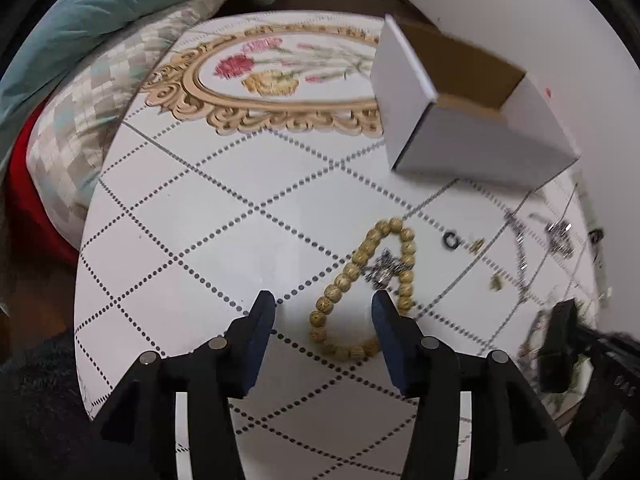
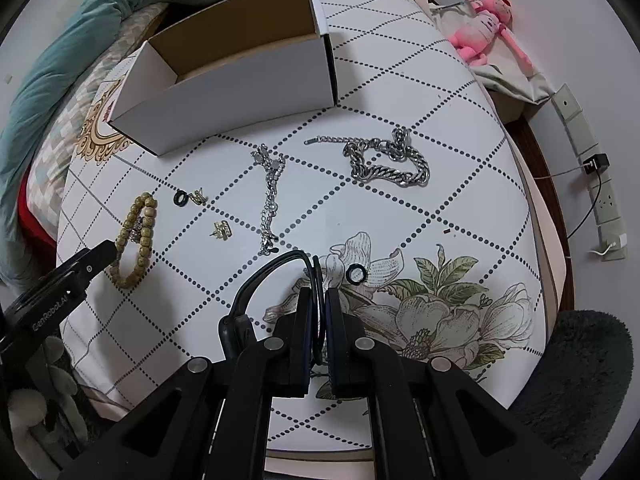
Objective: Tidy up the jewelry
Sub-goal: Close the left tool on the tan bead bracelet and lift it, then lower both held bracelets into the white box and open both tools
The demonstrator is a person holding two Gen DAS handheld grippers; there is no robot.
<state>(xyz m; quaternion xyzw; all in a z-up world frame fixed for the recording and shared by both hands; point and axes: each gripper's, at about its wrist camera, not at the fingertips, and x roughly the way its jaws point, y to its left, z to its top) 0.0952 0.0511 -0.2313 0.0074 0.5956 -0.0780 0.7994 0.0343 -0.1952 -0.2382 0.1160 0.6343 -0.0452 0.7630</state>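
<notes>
My left gripper (image 1: 323, 308) is open, low over a tan bead bracelet (image 1: 362, 256) with a small silver piece (image 1: 383, 270) lying inside its loop. The bracelet also shows in the right wrist view (image 2: 138, 236). My right gripper (image 2: 319, 300) is shut on a thin black bangle (image 2: 316, 280), held edge-on above the cloth. An open white cardboard box (image 2: 240, 76) stands at the back, and it also shows in the left wrist view (image 1: 472, 120). On the cloth lie a heavy silver chain (image 2: 388, 160), a thin silver chain (image 2: 270, 196), gold earrings (image 2: 222, 230), a black ring (image 2: 181, 199) and another black ring (image 2: 356, 273).
The table (image 2: 460, 120) has a white dotted-lattice cloth with flower prints. Bedding and a checked pillow (image 1: 92, 112) lie to the left. A pink plush toy (image 2: 486, 26) and a power strip (image 2: 592, 168) lie on the floor at right.
</notes>
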